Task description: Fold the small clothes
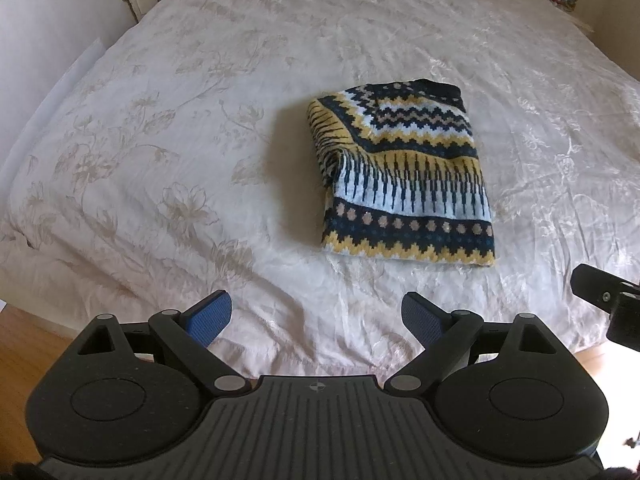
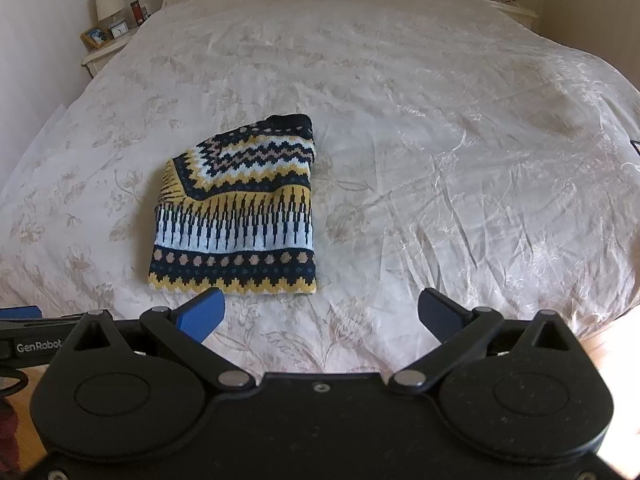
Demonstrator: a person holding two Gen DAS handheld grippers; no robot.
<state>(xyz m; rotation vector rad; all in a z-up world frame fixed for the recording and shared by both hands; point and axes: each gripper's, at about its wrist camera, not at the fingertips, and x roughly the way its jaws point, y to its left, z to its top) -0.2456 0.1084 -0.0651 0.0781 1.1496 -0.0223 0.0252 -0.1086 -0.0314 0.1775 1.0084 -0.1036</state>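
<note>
The left gripper (image 1: 316, 316) had a matte black, speckled body with two round housings, each marked by a raised disc, and a ribbed centre plate bearing a small crosshair mark. Its black linkage arms pivoted on silver-capped pins and ended in fingers (image 1: 210, 318) faced with blue textured pads, while triangular cut-outs sat at the outer shoulders. The right gripper (image 2: 320, 314) matched it in build (though its centre plate looked smooth, with one small screw), and white "GenRobot" lettering showed on the black part at the right view's left edge.
</note>
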